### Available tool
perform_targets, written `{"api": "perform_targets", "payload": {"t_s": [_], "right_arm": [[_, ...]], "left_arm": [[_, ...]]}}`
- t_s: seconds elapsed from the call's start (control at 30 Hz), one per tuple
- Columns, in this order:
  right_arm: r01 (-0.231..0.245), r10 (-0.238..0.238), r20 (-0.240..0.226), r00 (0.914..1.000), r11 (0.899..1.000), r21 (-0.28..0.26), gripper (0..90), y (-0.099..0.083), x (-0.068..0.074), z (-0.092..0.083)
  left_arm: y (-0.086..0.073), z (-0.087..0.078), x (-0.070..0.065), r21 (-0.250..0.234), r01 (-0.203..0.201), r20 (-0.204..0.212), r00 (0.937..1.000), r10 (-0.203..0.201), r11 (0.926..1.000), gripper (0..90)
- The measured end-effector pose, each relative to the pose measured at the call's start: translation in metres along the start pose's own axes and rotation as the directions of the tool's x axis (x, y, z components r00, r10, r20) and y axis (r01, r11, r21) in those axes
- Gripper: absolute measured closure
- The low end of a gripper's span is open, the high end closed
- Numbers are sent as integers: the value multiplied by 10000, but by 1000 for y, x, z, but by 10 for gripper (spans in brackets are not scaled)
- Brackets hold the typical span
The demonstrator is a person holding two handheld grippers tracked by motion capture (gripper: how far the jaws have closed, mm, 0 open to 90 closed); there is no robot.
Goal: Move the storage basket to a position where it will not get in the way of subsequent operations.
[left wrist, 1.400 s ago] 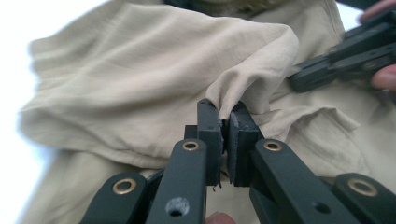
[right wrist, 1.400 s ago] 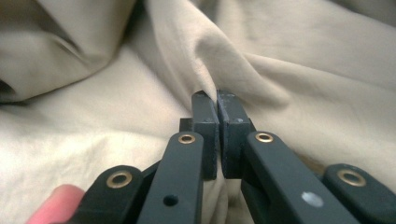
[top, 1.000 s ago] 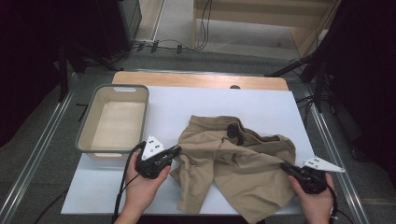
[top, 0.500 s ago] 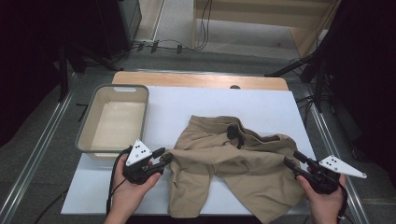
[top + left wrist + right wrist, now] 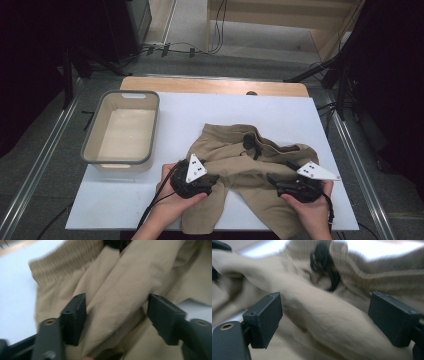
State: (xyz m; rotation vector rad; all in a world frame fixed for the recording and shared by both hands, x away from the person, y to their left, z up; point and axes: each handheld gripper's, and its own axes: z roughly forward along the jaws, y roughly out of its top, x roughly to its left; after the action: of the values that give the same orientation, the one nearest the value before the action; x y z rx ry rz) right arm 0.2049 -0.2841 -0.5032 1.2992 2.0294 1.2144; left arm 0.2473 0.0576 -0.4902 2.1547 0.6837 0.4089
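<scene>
Tan shorts (image 5: 250,167) with a ribbed waistband and a black drawstring (image 5: 248,142) lie rumpled on the white table (image 5: 200,112). My left gripper (image 5: 212,179) rests at the shorts' left leg and points right. Its jaws have just been opening, and a fold of tan cloth (image 5: 120,290) runs loosely between them in the left gripper view (image 5: 117,307). My right gripper (image 5: 272,179) sits on the right leg and points left. Its jaws have just been opening too and stand wide in the right gripper view (image 5: 324,312), around a ridge of cloth (image 5: 324,322) they do not press.
A grey plastic basin (image 5: 87,145) stands on the table's left side, with nothing in it. A wooden strip (image 5: 210,85) runs along the table's far edge. Metal rails (image 5: 45,165) flank both sides, and cables lie on the floor beyond.
Both grippers first pulled outward with the cloth, then let go and came inward over the shorts. Their jaws went from shut to open. The shorts lie more spread out.
</scene>
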Motion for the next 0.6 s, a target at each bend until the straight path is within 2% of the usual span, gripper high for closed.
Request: {"api": "perform_targets", "payload": {"t_s": [0.03,0.07,0.1,0.17,0.23,0.33,0.4,0.47,0.53,0.6], "right_arm": [[-25,21,152,9999,9997,253,150,-2,1,6],[-45,32,267,9996,9988,482,216,-4,2,11],[-72,55,267,9996,9979,645,306,-6,3,14],[133,-136,32,9999,9956,929,479,-10,4,17],[386,-341,-411,9986,9927,1145,628,-11,6,15],[831,-703,-998,9925,9879,1312,776,-12,13,6],[1071,-904,-1212,9885,9844,1397,806,-15,19,-2],[1103,-907,-1349,9867,9832,1453,815,-18,25,-10],[1063,-838,-1528,9847,9836,1457,825,-20,30,-17],[1058,-795,-1767,9810,9839,1442,846,-22,37,-25]], "left_arm": [[-3,3,2,125,172,177,9997,-174,9998,476],[-6,4,3,210,370,346,9987,-377,9991,545],[-9,5,4,359,370,384,9985,-384,9987,602],[-14,4,3,589,292,476,9984,-320,9978,768],[-16,-1,1,815,261,879,9956,-332,9963,850],[-17,-11,-7,970,152,1356,9904,-284,9952,868],[-19,-18,-14,1080,-18,1588,9872,-155,9941,870],[-24,-26,-21,1192,-111,1859,9825,-113,9928,870],[-30,-37,-26,1151,-102,2244,9744,-160,9933,870],[-35,-48,-32,1076,-5,2697,9625,-287,9942,871]]}}
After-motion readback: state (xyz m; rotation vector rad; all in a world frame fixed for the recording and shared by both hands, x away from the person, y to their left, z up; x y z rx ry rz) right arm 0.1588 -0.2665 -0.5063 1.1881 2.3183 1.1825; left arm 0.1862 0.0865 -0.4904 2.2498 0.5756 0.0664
